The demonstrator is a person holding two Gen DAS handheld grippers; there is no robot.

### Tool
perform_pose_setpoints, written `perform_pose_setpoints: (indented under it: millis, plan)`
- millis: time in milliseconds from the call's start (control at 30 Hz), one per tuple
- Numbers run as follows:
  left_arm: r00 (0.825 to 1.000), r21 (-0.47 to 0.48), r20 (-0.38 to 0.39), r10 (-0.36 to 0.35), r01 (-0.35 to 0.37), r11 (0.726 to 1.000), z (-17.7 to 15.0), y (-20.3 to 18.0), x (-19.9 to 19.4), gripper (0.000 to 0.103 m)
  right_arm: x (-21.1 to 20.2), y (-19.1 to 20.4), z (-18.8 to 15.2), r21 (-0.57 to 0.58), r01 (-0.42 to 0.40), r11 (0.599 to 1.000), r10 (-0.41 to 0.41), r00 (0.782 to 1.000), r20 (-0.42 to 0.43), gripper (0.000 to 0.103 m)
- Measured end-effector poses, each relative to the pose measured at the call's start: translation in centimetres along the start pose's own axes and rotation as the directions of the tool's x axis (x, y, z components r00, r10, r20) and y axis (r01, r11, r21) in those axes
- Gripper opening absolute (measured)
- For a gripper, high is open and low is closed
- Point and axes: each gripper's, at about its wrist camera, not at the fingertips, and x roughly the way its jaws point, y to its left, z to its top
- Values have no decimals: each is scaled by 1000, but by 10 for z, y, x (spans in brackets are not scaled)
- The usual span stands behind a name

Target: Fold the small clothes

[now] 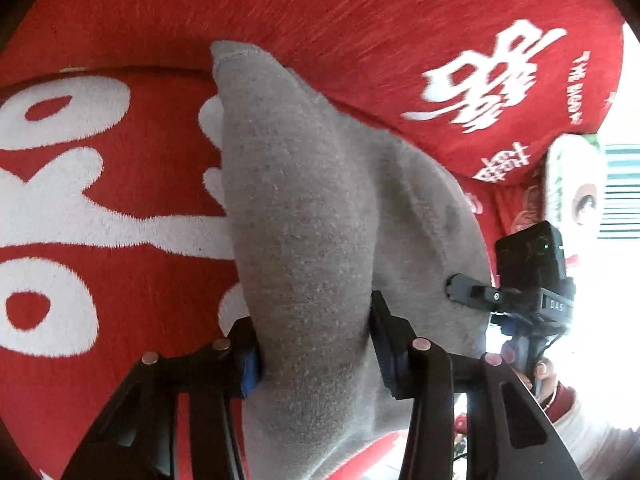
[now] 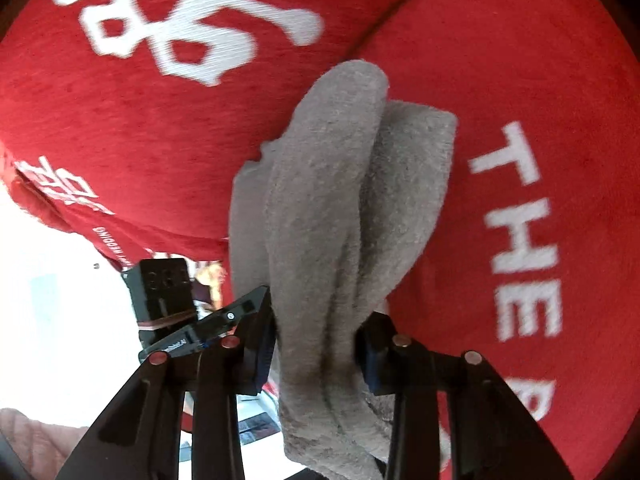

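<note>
The left gripper (image 1: 316,352) has its blue-padded fingers (image 1: 250,368) partly closed and pressed against both sides of a grey sock (image 1: 304,208), so the bundled knit is pinched between them. From the grip the sock runs toward twelve o'clock in the left wrist view, ending in a rounded tip, with a second flap spreading toward three o'clock. The right gripper (image 2: 316,344) likewise has its fingers (image 2: 370,360) narrowed onto the sock (image 2: 340,200), where the fabric is gathered into lengthwise folds and bulges past the pads toward six o'clock.

Behind the sock in both views lies a red cloth (image 1: 360,12) printed with large white lettering. In the left wrist view the right gripper (image 1: 460,292) shows at three o'clock, its tip touching the sock's edge, with a hand (image 1: 540,372) on its handle. In the right wrist view the left gripper's body shows at eight o'clock.
</note>
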Motion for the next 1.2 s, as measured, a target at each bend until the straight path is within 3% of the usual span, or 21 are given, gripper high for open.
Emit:
perform_pose_setpoints:
  millis: [300,467,633,733,800,900,967,1100,1200]
  plan:
    - [999,53,38,-16,14,999,-34,-1,-69,47,3,50,-45,-19,-59,998,59,998,-10,38]
    - [998,64,56,34,-38,997,-64,17,-99,47,15,64,-71,-34,-78,996,76,996,-43,38]
    - [995,11,65,78,-79,997,-88,50,-104,47,52,64,-88,-33,-82,996,79,993,-84,38]
    - [986,-10,58,157,-156,988,-99,75,-95,47,78,56,-94,-27,-58,998,54,992,-111,37]
    - [968,-24,38,248,-247,969,-105,91,-88,47,97,53,-92,-23,-21,1000,18,992,-128,36]
    - [966,-61,54,253,-250,966,-110,103,-90,48,102,49,-86,-58,65,996,-72,990,-124,36]
    - [958,-79,67,279,-273,959,-113,105,-96,55,98,51,-83,-78,134,988,-143,983,-113,36]
    - [937,-92,82,340,-333,939,-115,99,-107,56,83,59,-83,-112,352,929,-360,930,-68,37]
    - [916,-75,86,393,-387,919,-119,97,-116,56,65,65,-89,-125,427,895,-433,901,-22,37]
